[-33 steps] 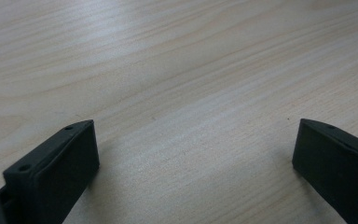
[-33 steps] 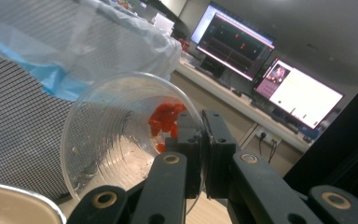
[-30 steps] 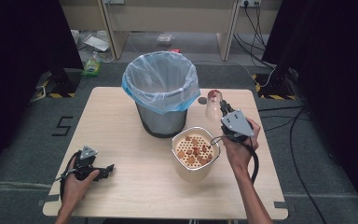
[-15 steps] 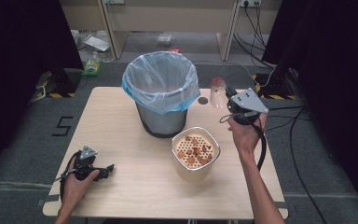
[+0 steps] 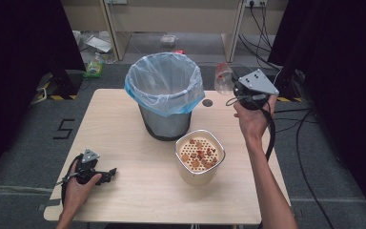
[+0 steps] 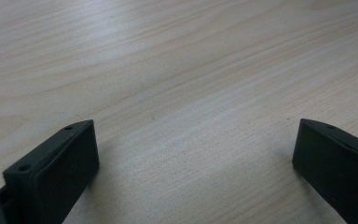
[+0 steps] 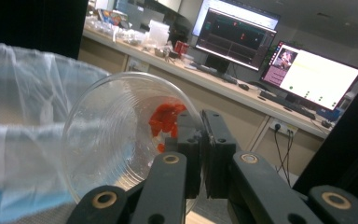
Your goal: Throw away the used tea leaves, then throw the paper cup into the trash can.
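The right gripper [image 5: 234,86] pinches a clear cup [image 7: 121,140] by its rim beside the bin [image 5: 164,90], red scraps inside, seemingly about to be dumped. The left gripper [image 5: 106,174] rests spread near the table's [image 5: 124,129] front-left corner.

Wooden table [image 5: 124,124] bears bin [image 5: 164,102]; strainer pot [image 5: 199,157].

lab, monitors [image 7: 279,56] on bench, floor cables [image 5: 310,143]
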Tool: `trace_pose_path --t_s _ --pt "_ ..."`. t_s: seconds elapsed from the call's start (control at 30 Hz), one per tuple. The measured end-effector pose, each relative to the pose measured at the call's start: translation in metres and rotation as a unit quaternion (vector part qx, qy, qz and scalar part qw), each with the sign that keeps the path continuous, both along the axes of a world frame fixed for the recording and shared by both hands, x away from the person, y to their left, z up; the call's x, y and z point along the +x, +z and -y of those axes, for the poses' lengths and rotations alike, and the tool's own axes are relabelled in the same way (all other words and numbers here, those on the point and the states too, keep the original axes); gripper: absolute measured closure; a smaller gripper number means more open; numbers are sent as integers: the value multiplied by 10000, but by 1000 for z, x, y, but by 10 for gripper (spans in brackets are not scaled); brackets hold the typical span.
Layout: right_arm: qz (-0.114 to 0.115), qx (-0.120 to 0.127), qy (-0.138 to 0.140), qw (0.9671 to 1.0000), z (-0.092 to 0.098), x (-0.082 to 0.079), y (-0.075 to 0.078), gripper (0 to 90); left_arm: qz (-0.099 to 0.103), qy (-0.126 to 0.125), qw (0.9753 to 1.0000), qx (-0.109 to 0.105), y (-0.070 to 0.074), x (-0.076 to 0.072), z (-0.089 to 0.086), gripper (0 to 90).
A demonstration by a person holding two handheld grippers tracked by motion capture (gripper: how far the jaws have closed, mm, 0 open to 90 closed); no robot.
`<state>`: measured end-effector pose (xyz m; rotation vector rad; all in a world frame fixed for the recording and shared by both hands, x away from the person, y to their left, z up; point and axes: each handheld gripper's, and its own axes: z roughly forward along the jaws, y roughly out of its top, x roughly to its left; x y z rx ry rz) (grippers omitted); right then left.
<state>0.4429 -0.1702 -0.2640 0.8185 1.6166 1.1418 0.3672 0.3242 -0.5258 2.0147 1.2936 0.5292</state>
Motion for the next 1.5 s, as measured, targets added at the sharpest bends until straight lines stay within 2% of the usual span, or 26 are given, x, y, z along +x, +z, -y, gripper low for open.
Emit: trace_pose_path --t_s 0.1,0.13,0.27,0.43,0.47,0.53,0.67,0.77,1.07,1.13,1.23,1.3,1.5 --pt "27 -11 9 10000 -5 4 11 871 1 2 10000 -3 0 0 0 0" --pt "67 -43 33 10000 -10 7 19 871 4 1 10000 -2 0 0 0 0" --pt "84 -72 92 9999 -18 10 28 871 5 3 10000 -4 0 0 0 0" --pt "52 -88 286 9995 -40 19 39 871 4 2 10000 -4 0 0 0 0" --pt "27 -114 401 9991 -53 23 40 870 4 2 10000 -2 0 0 0 0" --pt "13 -137 436 9990 -57 24 41 870 5 3 10000 -3 0 0 0 0" --pt "-149 -326 655 9972 -84 35 37 869 5 3 10000 -3 0 0 0 0" --pt "-286 -375 781 9958 -101 44 31 867 5 3 10000 -4 0 0 0 0" --pt "-492 -493 870 9938 -130 63 17 856 5 -21 10000 -5 0 -1 0 0" --pt "-552 -523 889 9931 -134 66 15 841 3 -29 10000 -4 0 -1 0 0" --pt "-744 -440 859 9925 -140 72 11 753 2 -31 10000 -5 0 -1 0 0" --pt "-762 -424 844 9926 -142 74 11 701 2 -33 10000 -4 0 -1 0 0" --pt "-763 -416 836 9927 -134 71 15 643 0 -45 10000 -5 0 -2 0 0"
